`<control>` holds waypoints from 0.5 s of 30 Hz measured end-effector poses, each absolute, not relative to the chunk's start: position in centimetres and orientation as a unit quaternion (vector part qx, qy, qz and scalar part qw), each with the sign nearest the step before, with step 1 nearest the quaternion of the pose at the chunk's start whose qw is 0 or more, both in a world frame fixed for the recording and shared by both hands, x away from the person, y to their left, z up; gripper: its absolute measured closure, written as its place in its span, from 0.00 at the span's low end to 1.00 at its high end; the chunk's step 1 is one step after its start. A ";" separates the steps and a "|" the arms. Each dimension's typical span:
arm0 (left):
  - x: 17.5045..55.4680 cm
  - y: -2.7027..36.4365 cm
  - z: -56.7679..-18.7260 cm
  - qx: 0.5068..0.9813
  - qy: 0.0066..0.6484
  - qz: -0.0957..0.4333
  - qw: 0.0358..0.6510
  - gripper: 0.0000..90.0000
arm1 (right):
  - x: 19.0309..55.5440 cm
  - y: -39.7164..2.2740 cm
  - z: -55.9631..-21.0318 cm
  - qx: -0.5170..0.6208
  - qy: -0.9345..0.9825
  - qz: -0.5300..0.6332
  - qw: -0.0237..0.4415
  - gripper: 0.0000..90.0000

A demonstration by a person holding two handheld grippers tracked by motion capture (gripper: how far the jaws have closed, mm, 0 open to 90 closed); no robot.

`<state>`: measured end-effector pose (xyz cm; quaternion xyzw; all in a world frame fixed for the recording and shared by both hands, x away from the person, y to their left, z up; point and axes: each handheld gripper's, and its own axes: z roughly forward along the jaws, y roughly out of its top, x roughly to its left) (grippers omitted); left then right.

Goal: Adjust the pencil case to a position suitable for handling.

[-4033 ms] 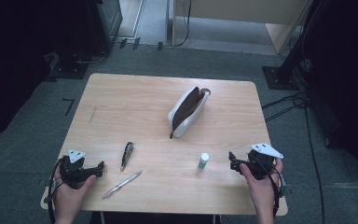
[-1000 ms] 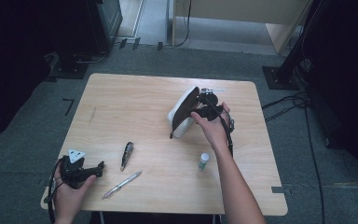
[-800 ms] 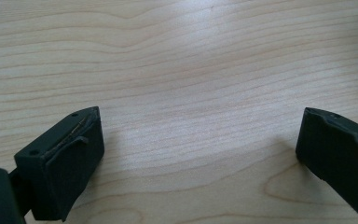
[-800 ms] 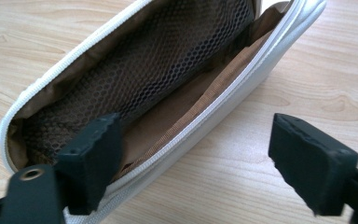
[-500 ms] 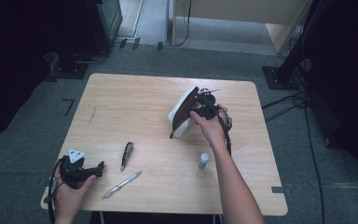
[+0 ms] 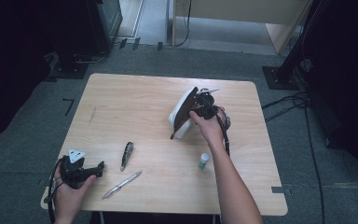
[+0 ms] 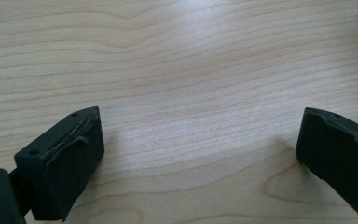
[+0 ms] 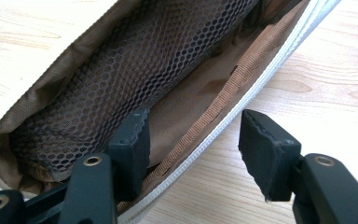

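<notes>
Pens (image 6: 127, 155), small bottle (image 6: 204, 161) beside open pouch (image 6: 180, 112)

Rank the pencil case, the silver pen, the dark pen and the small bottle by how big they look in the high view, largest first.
1. pencil case, clearly largest.
2. silver pen, longer than the dark one.
3. dark pen.
4. small bottle, smallest in outline.
All lie at similar distance on the table, so the order seems sound.

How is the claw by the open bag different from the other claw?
The right claw is up at the pencil case, one jaw inside the opening and one outside its zipper edge; the left claw rests at the table's near corner. The right claw straddles the case's edge; the left claw has bare wood between its jaws. Both are black, hand-held and open.
</notes>
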<state>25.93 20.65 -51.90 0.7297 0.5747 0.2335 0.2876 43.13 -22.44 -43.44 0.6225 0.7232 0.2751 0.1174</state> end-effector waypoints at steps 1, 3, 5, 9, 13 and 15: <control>25.9 20.7 -51.9 0.730 0.575 0.233 0.288 0.01 | 43.2 -22.5 -43.5 0.622 0.723 0.276 0.117 0.51; 25.9 20.7 -51.9 0.730 0.575 0.233 0.288 0.01 | 43.2 -22.4 -43.4 0.622 0.723 0.277 0.120 0.53; 25.9 20.7 -51.9 0.730 0.575 0.233 0.288 0.01 | 43.2 -22.4 -43.4 0.624 0.720 0.277 0.123 0.55; 25.9 20.7 -51.9 0.730 0.575 0.233 0.288 0.01 | 43.2 -22.4 -43.5 0.627 0.718 0.275 0.125 0.59; 25.9 20.7 -51.9 0.730 0.575 0.233 0.287 0.01 | 43.2 -22.4 -43.4 0.635 0.713 0.273 0.121 0.66; 25.9 20.7 -51.9 0.730 0.575 0.234 0.288 0.01 | 43.2 -22.4 -43.4 0.637 0.710 0.274 0.123 0.70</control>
